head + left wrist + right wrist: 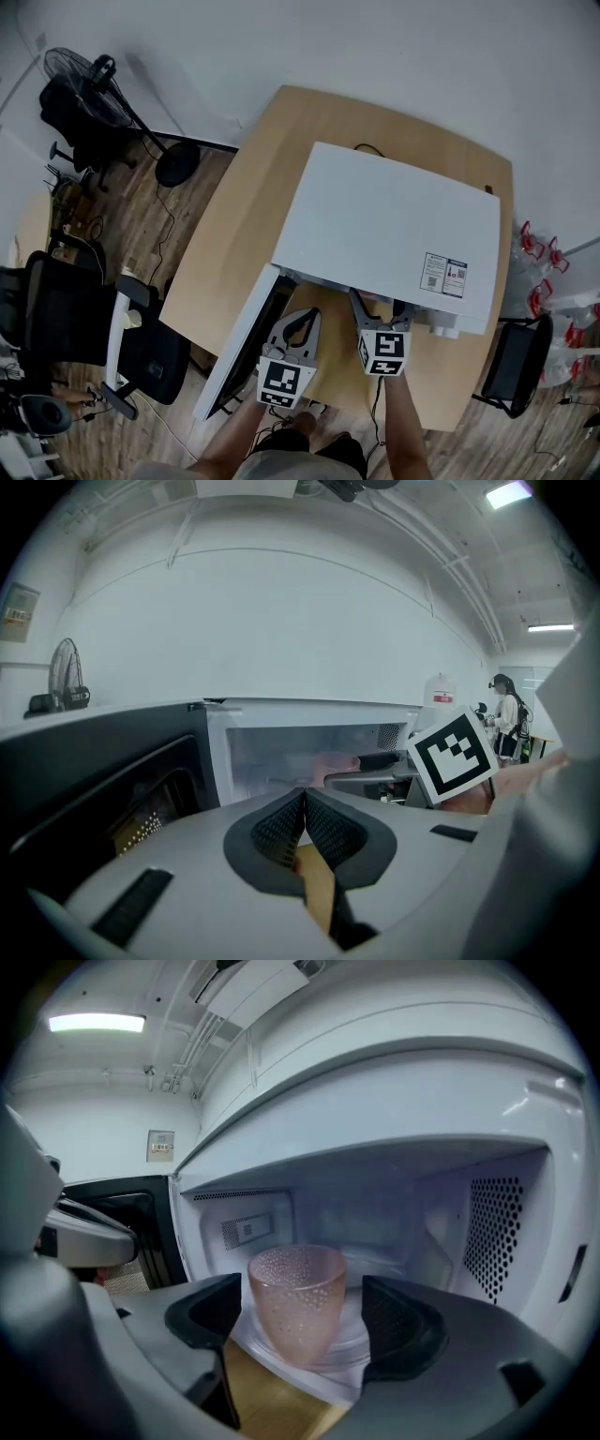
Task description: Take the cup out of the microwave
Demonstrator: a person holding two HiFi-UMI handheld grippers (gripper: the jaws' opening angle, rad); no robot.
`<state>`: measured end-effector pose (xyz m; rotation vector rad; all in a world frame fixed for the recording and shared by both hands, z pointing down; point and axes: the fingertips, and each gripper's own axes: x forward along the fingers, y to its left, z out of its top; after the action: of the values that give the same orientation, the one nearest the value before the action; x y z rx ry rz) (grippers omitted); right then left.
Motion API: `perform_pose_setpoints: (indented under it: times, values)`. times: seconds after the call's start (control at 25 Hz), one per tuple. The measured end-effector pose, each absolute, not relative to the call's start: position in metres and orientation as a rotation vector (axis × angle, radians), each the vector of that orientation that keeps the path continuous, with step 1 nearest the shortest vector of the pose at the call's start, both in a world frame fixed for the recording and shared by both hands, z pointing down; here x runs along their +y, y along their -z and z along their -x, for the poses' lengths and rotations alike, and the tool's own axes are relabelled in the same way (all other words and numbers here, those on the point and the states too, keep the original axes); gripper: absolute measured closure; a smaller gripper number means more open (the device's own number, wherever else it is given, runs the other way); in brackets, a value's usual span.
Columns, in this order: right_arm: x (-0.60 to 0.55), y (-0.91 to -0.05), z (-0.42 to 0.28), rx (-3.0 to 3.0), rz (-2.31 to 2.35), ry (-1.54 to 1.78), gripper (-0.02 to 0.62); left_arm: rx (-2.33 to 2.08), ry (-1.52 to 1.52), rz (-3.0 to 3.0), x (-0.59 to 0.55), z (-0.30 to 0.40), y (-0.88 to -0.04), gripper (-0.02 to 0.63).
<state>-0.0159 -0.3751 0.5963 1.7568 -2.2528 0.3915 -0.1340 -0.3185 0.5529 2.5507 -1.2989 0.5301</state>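
Note:
A pink, dimpled, see-through cup point(296, 1302) stands upright on the glass turntable point(352, 1349) inside the white microwave point(384, 225), whose door point(239, 342) hangs open to the left. My right gripper point(300, 1321) is open at the oven mouth, one jaw on each side of the cup with a gap on both sides. From the head view, the right gripper point(376, 305) reaches under the microwave's front edge. My left gripper point(305, 822) is shut on nothing, held in front of the opening beside the door. The left gripper view shows the cup point(333, 764) faintly inside.
The microwave sits on a light wooden table point(234, 216). Its dark door point(103, 789) stands close on the left of my left gripper. Black office chairs point(66, 319) and a floor fan point(103, 84) stand left of the table, and a dark chair point(516, 361) on the right.

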Motion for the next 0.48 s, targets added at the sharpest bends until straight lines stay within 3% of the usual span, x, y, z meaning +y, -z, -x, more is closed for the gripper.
perform_pose_setpoints:
  times: [0.48]
  values:
    - [-0.389, -0.604, 0.02, -2.262, -1.722, -0.402, 0.216, -1.298, -0.516, -2.548, -0.326, 0.135, -0.552, 0.583]
